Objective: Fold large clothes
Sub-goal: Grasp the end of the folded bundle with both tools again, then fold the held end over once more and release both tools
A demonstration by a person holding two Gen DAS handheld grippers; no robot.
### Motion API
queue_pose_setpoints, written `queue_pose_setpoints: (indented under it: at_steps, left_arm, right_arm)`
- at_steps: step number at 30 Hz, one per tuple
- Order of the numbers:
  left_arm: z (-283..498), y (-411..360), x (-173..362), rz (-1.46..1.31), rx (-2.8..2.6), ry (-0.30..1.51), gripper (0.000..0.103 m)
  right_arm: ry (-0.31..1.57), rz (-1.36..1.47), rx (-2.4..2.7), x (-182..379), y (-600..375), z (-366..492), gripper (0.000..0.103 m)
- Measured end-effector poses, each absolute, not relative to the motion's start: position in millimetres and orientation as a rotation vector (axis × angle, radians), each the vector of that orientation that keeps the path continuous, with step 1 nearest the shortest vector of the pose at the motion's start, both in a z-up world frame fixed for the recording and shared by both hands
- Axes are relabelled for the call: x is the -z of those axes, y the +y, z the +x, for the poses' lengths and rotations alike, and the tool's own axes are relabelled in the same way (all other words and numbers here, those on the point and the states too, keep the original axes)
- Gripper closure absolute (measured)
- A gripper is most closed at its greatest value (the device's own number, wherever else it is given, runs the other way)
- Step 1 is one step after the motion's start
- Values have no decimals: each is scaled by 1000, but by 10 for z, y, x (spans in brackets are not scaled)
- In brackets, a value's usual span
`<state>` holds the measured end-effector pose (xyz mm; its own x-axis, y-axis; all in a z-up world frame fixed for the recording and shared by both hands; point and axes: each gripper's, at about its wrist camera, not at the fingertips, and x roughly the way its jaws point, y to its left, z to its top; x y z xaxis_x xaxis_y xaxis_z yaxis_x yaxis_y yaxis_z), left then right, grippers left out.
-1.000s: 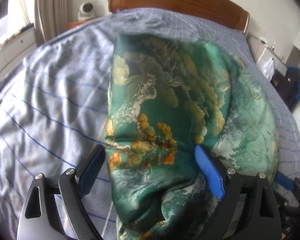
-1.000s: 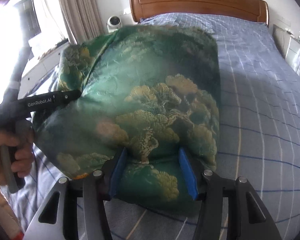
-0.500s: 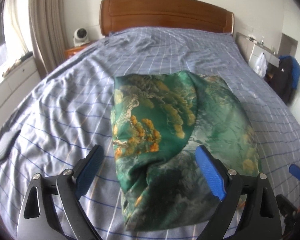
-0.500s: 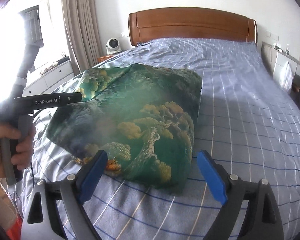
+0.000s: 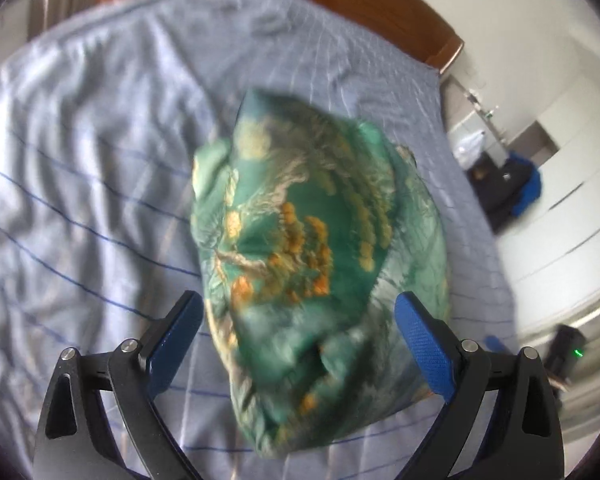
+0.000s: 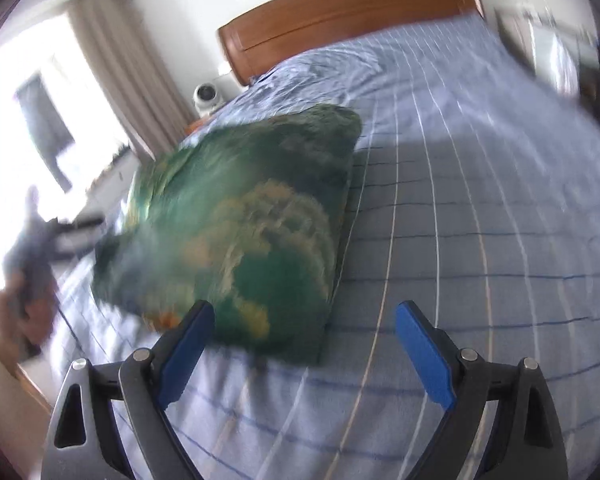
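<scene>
A green garment with a gold and orange print (image 5: 319, 248) lies folded in a thick bundle on the blue checked bed sheet (image 5: 80, 168). It also shows in the right wrist view (image 6: 244, 232). My left gripper (image 5: 300, 336) is open and empty, its blue pads standing either side of the bundle's near end, above it. My right gripper (image 6: 303, 340) is open and empty, just in front of the bundle's near right corner. The left gripper and the hand holding it (image 6: 28, 280) show blurred at the left of the right wrist view.
A wooden headboard (image 6: 339, 16) stands at the far end of the bed. A white round device (image 6: 206, 96) sits on a nightstand by the curtain (image 6: 124, 64). A dark bag with blue fabric (image 5: 515, 196) lies on the floor right of the bed.
Both grippers opened and let go of the garment, which settled flat on the bed. Both have since tilted and shifted; the views are blurred by motion.
</scene>
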<state>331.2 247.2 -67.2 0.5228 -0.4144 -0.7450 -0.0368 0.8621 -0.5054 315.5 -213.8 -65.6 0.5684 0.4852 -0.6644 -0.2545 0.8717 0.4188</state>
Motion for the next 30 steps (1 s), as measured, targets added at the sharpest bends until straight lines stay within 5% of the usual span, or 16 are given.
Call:
queue_pose_setpoints:
  at_steps: [12,14,16,19,23,30]
  left_arm:
    - [3921,2480,1651,-575,303,1242,0]
    - [3928,2481,1756,-608,314,1268,2]
    - [3882,2444,1745,-648,363,1246,32]
    - [3727,2381,1558,-606,337,1176,48]
    - [3420,2411,1283,-593,348,1063,56]
    - [3179,2387,570,-545,357,910,56]
  right_arm:
    - [1131,591,-705,1483,-1774,4655,4]
    - [1190,553,-713,1600,-1629,4766,13]
    - [1128,274,-680,1416,-1372,4715,26]
    - [1007,-71,-612,1085,-959,4402,42]
    - [789,-271,-607,775,-707,3899,49]
    - [583,-143,-641,219,-843,3471,51]
